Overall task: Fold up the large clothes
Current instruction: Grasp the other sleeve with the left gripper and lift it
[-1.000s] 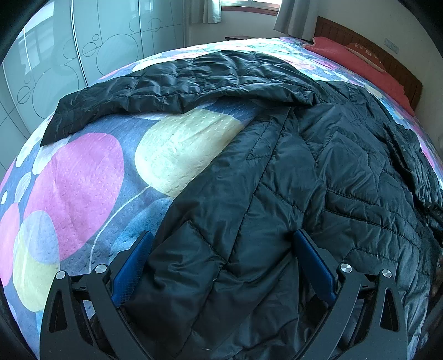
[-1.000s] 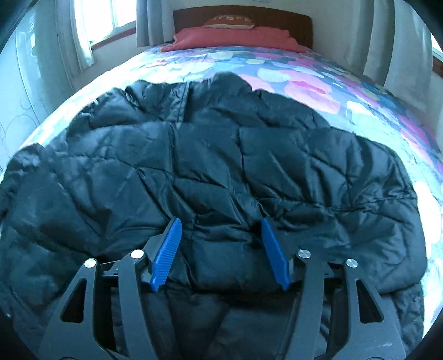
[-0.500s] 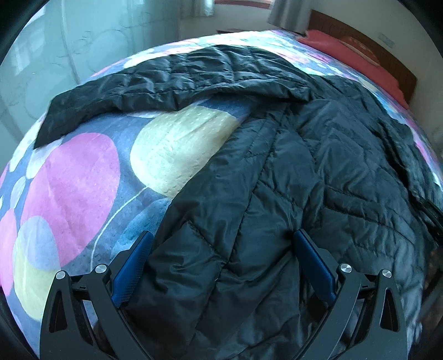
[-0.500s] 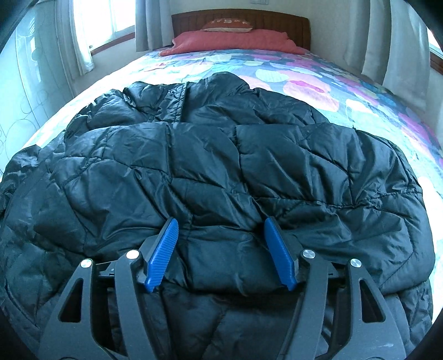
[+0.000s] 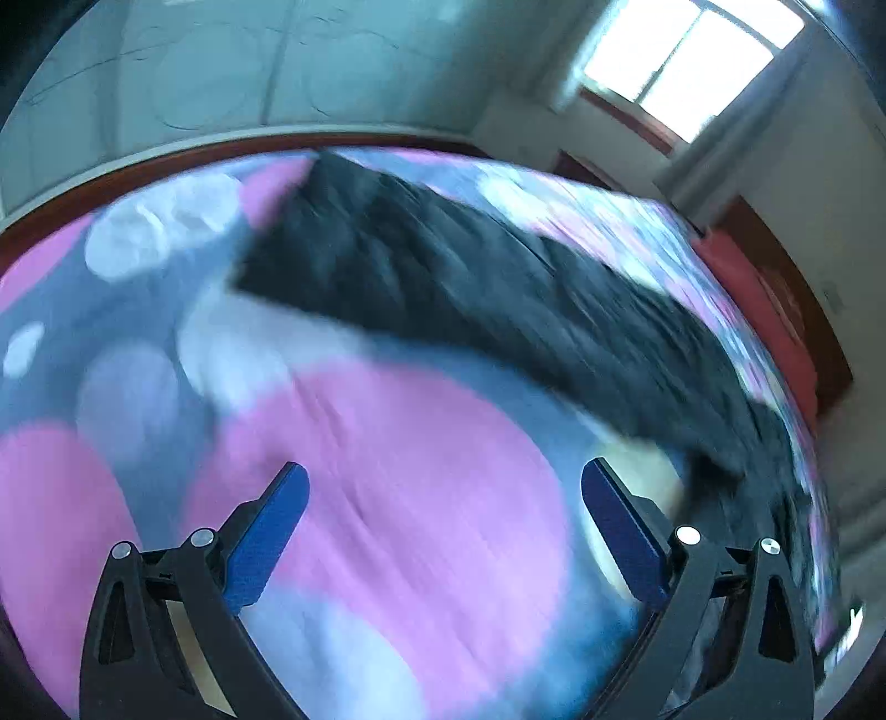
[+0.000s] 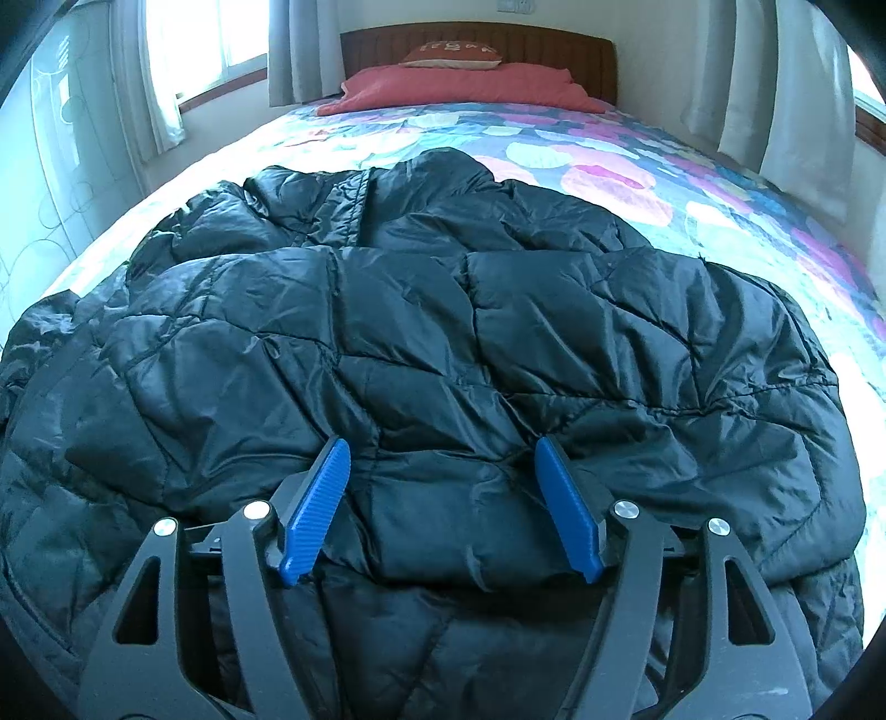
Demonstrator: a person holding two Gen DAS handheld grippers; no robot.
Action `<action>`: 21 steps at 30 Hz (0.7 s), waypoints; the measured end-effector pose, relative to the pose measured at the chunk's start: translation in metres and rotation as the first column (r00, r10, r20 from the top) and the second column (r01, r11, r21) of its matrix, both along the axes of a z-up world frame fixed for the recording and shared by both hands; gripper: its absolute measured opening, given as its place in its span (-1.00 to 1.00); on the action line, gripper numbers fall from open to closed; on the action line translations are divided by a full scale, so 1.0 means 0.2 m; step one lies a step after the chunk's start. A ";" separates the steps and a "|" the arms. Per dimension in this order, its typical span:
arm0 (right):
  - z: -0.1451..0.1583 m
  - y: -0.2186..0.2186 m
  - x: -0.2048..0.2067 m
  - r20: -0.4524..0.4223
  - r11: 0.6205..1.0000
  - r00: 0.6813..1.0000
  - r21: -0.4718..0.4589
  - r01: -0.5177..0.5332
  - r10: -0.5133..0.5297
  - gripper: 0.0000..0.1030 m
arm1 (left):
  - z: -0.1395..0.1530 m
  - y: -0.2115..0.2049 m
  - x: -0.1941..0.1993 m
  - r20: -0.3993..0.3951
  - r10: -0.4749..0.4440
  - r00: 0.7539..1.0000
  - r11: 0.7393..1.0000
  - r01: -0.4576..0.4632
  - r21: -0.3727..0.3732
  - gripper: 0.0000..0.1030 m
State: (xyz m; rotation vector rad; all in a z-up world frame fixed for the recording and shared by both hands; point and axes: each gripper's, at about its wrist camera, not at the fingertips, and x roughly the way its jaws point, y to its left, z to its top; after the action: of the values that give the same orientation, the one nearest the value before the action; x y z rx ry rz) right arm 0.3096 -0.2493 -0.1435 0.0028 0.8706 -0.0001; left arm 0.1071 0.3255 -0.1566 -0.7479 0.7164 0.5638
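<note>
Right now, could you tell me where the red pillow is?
In the right wrist view, the red pillow lies at the far end of the bed, against the wooden headboard, beyond the black jacket.

Left view's jacket sleeve [image 5: 443,288] motion-blurred

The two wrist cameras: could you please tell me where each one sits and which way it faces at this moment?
Left wrist: on the left gripper, angled down at the bedspread, the jacket sleeve ahead; blurred; both open fingers show, nothing between them.
Right wrist: on the right gripper, angled down over the black jacket toward the headboard; its jaws are opening, jacket fabric between them.
Shared: jacket, bedspread, red pillow.
</note>
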 end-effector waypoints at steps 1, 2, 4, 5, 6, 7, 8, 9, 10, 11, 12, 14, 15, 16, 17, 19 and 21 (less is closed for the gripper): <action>0.00 0.00 0.00 0.000 1.000 1.000 -0.002 0.001 -0.001 0.35 | 0.00 0.04 0.01 0.014 0.010 1.000 1.000 -0.010 -0.004 0.89; 0.00 0.00 0.00 0.001 1.000 1.000 -0.004 0.002 -0.002 0.36 | -0.01 0.08 0.02 0.033 0.025 0.999 1.000 -0.025 -0.013 0.89; 0.00 0.01 0.00 0.002 1.000 1.000 -0.010 0.005 -0.005 0.39 | -0.01 0.17 0.03 0.076 0.066 0.995 0.997 -0.063 -0.047 0.89; 0.00 0.00 0.00 0.002 1.000 1.000 -0.012 0.005 -0.005 0.40 | 0.00 0.20 0.04 0.099 0.087 0.991 0.995 -0.080 -0.065 0.89; 0.00 0.00 0.00 0.002 1.000 1.000 -0.015 0.006 -0.006 0.40 | -0.01 0.25 0.05 0.123 0.114 0.986 0.991 -0.104 -0.089 0.89; 0.00 0.00 0.00 0.003 1.000 1.000 -0.016 0.007 -0.007 0.41 | -0.01 0.28 0.05 0.144 0.142 0.979 0.986 -0.128 -0.104 0.89; 0.00 0.01 0.00 0.003 1.000 1.000 -0.019 0.009 -0.009 0.42 | -0.02 0.31 0.04 0.166 0.172 0.971 0.981 -0.154 -0.117 0.87; 0.00 0.01 0.00 0.003 1.000 1.000 -0.022 0.010 -0.010 0.43 | -0.01 0.34 0.04 0.177 0.207 0.962 0.974 -0.187 -0.125 0.69; 0.00 0.01 0.00 0.003 1.000 1.000 -0.023 0.011 -0.011 0.44 | -0.01 0.35 0.05 0.170 0.233 0.957 0.969 -0.214 -0.124 0.53; 0.00 0.01 0.00 0.003 1.000 1.000 -0.025 0.012 -0.012 0.44 | -0.02 0.37 0.04 0.169 0.260 0.951 0.962 -0.239 -0.134 0.33; 0.00 0.01 0.00 0.003 1.000 1.000 -0.026 0.013 -0.013 0.45 | -0.02 0.39 0.02 0.192 0.289 0.938 0.952 -0.260 -0.161 0.11; 0.00 0.01 0.00 0.003 0.999 1.000 -0.031 0.015 -0.015 0.46 | -0.04 0.43 0.00 0.213 0.313 0.926 0.941 -0.273 -0.200 -0.31; 0.00 0.01 0.00 0.004 0.999 1.000 -0.032 0.016 -0.016 0.46 | -0.04 0.43 0.00 0.217 0.318 0.923 0.939 -0.274 -0.207 -0.49; 0.00 0.01 0.00 0.004 0.999 1.000 -0.033 0.017 -0.017 0.47 | -0.04 0.45 0.00 0.224 0.314 0.923 0.941 -0.271 -0.204 -0.58; 0.00 0.01 0.00 0.005 0.999 1.000 -0.035 0.018 -0.018 0.48 | -0.03 0.44 0.01 0.222 0.297 0.929 0.947 -0.257 -0.192 -0.71; 0.00 0.01 0.00 0.007 0.999 1.000 -0.037 0.019 -0.019 0.48 | 0.01 0.43 0.04 0.212 0.274 0.938 0.957 -0.244 -0.155 -0.79; 0.00 0.01 0.00 0.007 0.999 1.000 -0.036 0.020 -0.019 0.48 | 0.08 0.40 0.06 0.219 0.250 0.943 0.967 -0.230 -0.111 -0.84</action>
State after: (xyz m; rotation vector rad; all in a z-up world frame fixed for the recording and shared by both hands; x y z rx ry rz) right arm 0.3092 -0.2480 -0.1426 -0.0222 0.8636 -0.0340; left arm 0.1191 0.4060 -0.1404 -0.9705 0.4364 0.6578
